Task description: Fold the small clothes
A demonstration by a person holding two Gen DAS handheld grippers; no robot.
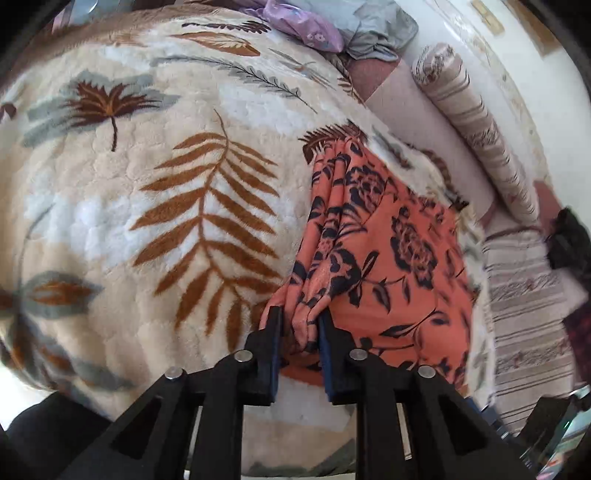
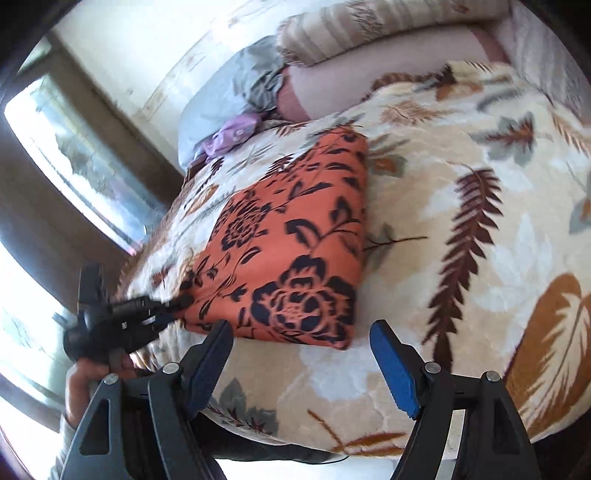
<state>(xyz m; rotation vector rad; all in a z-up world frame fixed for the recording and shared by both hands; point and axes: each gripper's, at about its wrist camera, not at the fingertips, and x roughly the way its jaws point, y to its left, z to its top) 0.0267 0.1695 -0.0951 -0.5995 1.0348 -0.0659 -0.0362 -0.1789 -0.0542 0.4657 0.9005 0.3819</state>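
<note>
An orange cloth with a dark blue flower print [image 1: 399, 243] lies folded on a cream leaf-patterned blanket [image 1: 147, 184]. My left gripper [image 1: 300, 325] is shut on a bunched edge of the orange cloth at its near left side. In the right wrist view the same cloth [image 2: 291, 240] lies as a flat rectangle on the blanket [image 2: 461, 221]. The left gripper [image 2: 177, 304] shows there at the cloth's near left corner, held by a hand. My right gripper [image 2: 301, 339] is open and empty, hovering just in front of the cloth's near edge.
A grey garment [image 1: 380, 33] and a purple flowered garment [image 1: 306, 26] lie at the far end of the bed. A striped bolster [image 1: 476, 129] runs along the wall. A striped rug [image 1: 528, 325] lies on the floor. A window [image 2: 81, 158] is at the left.
</note>
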